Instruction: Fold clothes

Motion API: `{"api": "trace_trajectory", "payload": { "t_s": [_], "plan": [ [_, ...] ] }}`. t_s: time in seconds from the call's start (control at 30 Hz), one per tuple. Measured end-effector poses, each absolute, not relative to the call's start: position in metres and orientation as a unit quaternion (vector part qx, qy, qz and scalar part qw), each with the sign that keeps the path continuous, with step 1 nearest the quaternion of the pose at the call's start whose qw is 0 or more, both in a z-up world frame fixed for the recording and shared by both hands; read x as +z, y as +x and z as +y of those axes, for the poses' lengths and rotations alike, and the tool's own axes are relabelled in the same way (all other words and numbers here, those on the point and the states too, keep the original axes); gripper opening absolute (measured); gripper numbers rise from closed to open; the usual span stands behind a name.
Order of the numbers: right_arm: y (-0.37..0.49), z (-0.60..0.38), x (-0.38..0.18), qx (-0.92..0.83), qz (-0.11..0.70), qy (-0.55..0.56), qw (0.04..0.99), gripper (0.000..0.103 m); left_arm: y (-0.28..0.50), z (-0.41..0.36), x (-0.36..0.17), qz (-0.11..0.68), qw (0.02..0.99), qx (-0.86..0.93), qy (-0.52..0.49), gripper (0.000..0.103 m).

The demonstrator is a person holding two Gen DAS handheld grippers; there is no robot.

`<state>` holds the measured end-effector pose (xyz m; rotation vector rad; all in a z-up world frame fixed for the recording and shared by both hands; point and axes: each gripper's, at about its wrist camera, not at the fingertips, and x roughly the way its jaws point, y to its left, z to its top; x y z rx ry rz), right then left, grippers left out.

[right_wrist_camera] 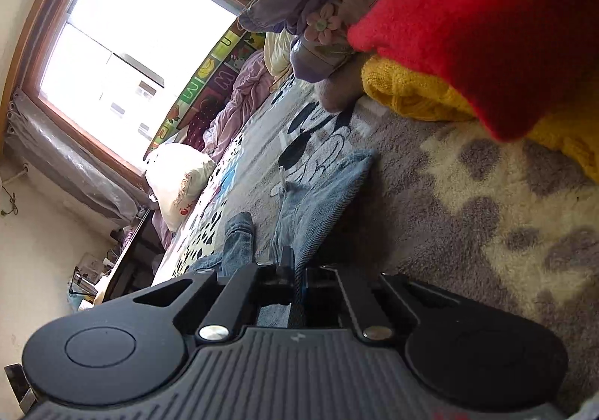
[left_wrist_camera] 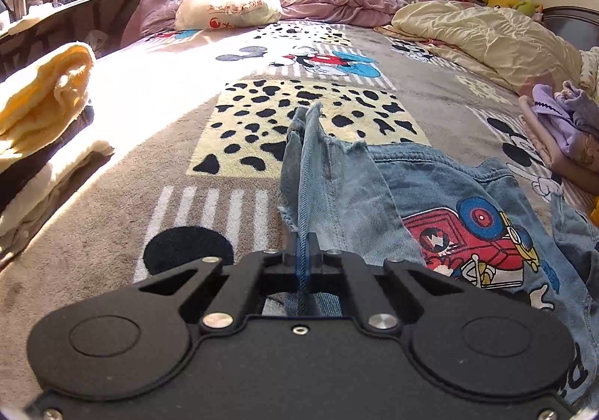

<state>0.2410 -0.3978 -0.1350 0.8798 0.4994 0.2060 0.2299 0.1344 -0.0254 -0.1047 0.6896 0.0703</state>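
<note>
The left tool (left_wrist_camera: 304, 251) is showing a matte black, smooth housing with two large round embossed discs, one at each side. Two angled black link arms are running from silver pivot pins toward the fingers, each arm having a triangular cut-out. A small screw is sitting at the centre of the near plate, and blue pads are lining the fingers.

The right tool (right_wrist_camera: 295, 270) is presenting the same black linkage and silver pivots, but its near plate is carrying raised parallel ribs and a small pale mark.
</note>
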Motion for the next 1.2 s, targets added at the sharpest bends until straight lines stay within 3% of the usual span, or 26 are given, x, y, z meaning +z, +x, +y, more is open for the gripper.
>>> {"api": "trace_trajectory", "payload": {
  "t_s": [0.1, 0.3, 0.33, 0.4, 0.5, 0.57, 0.7, 0.73, 0.8, 0.83, 0.93, 0.97, 1.03, 1.07, 1.1, 1.17, 1.2],
  "plan": [
    [0.229, -0.415, -0.138, 0.060, 0.242, 0.433, 0.866, 0.005, 0.196, 0.170, -0.012, 0.303, 0.944, 0.093, -0.095, 0.000],
    [0.215, -0.432, -0.156, 0.008, 0.259, 0.466, 0.846, 0.005, 0.121, 0.246, -0.046, 0.289, 0.912, 0.165, -0.242, 0.002],
    [0.215, -0.430, -0.156, 0.008, 0.259, 0.460, 0.849, 0.005, 0.108, 0.259, -0.051, 0.286, 0.904, 0.176, -0.266, 0.010],
    [0.215, -0.425, -0.156, 0.007, 0.259, 0.446, 0.857, 0.006, 0.083, 0.284, -0.063, 0.279, 0.886, 0.199, -0.313, 0.010],
    [0.213, -0.425, -0.161, 0.016, 0.251, 0.464, 0.849, 0.010, 0.057, 0.313, -0.072, 0.261, 0.864, 0.222, -0.368, 0.034],
    [0.213, -0.426, -0.164, 0.018, 0.247, 0.473, 0.846, 0.009, 0.058, 0.322, -0.072, 0.246, 0.860, 0.224, -0.386, 0.042],
    [0.213, -0.424, -0.165, 0.018, 0.244, 0.463, 0.852, 0.009, 0.077, 0.329, -0.083, 0.244, 0.861, 0.229, -0.384, 0.039],
    [0.214, -0.422, -0.164, 0.017, 0.244, 0.458, 0.855, 0.009, 0.086, 0.325, -0.083, 0.253, 0.871, 0.224, -0.357, 0.033],
    [0.215, -0.420, -0.163, 0.016, 0.245, 0.447, 0.860, 0.008, 0.102, 0.318, -0.079, 0.269, 0.891, 0.209, -0.301, 0.000],
    [0.215, -0.420, -0.163, 0.015, 0.245, 0.444, 0.862, 0.008, 0.110, 0.314, -0.075, 0.276, 0.900, 0.199, -0.272, 0.000],
    [0.216, -0.419, -0.163, 0.015, 0.243, 0.440, 0.864, 0.006, 0.110, 0.302, -0.042, 0.181, 0.949, 0.189, -0.176, 0.001],
    [0.216, -0.418, -0.162, 0.014, 0.243, 0.438, 0.866, 0.006, 0.114, 0.306, -0.047, 0.192, 0.945, 0.201, -0.172, 0.001],
    [0.212, -0.419, -0.161, 0.012, 0.242, 0.432, 0.869, 0.006, 0.124, 0.314, -0.056, 0.214, 0.936, 0.226, -0.163, 0.005],
    [0.211, -0.420, -0.160, 0.012, 0.242, 0.431, 0.869, 0.006, 0.135, 0.322, -0.072, 0.291, 0.910, 0.235, -0.179, 0.007],
    [0.210, -0.420, -0.160, 0.012, 0.241, 0.430, 0.870, 0.006, 0.129, 0.328, -0.078, 0.287, 0.907, 0.229, -0.208, 0.008],
    [0.209, -0.420, -0.158, 0.012, 0.241, 0.429, 0.871, 0.007, 0.116, 0.338, -0.082, 0.276, 0.899, 0.213, -0.264, 0.023],
    [0.209, -0.420, -0.157, 0.013, 0.240, 0.428, 0.871, 0.009, 0.110, 0.342, -0.081, 0.269, 0.896, 0.204, -0.290, 0.036]
  ]
}}
